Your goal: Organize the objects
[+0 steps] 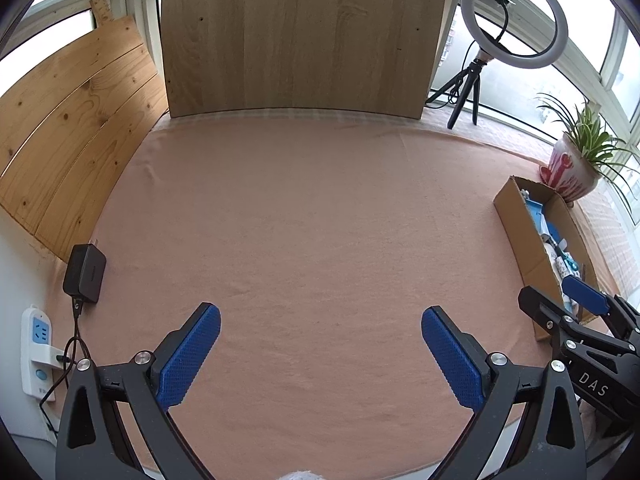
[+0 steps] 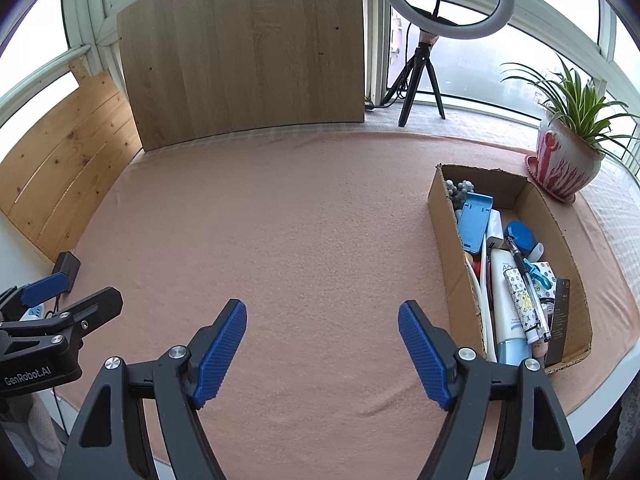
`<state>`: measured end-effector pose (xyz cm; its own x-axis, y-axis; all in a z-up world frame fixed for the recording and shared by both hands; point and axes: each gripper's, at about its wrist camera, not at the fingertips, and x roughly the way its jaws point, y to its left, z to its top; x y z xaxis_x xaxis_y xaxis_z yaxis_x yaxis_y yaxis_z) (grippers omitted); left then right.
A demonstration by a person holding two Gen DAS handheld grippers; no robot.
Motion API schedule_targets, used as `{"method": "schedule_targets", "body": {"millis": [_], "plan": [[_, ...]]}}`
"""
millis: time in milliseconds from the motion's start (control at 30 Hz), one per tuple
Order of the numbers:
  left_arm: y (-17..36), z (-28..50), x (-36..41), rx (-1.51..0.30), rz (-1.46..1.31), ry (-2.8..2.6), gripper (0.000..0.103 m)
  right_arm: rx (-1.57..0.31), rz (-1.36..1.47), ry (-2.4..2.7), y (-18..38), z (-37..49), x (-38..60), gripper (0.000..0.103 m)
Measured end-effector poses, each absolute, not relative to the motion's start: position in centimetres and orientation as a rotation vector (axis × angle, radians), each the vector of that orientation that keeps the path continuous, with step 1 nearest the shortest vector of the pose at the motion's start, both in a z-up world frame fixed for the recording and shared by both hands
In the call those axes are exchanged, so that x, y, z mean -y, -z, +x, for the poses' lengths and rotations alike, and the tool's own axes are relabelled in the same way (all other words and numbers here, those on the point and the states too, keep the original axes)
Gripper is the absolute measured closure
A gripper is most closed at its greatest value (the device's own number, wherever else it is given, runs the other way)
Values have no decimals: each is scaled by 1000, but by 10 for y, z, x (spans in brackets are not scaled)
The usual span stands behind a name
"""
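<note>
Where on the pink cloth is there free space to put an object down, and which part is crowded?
The pink cloth is bare from the upright wooden board down to the near edge, and from the black adapter on the left across to the cardboard box. It is crowded inside the box, packed with small items, and tight by the potted plant behind it.

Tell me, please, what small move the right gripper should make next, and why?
Probably swing the right gripper, open and empty, toward the cardboard box: every loose item lies inside it, and the pink cloth ahead holds nothing to grasp.
</note>
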<state>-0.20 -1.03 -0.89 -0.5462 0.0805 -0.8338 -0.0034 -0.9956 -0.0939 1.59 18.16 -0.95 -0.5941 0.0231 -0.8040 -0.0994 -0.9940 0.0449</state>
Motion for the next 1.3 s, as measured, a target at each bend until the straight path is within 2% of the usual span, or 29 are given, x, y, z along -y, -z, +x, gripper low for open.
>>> {"method": "schedule_targets", "body": {"millis": [1300], "plan": [[35, -42, 17, 114, -1540, -2673, 1, -164, -1425, -2682, 26, -6, -189, 28]]}}
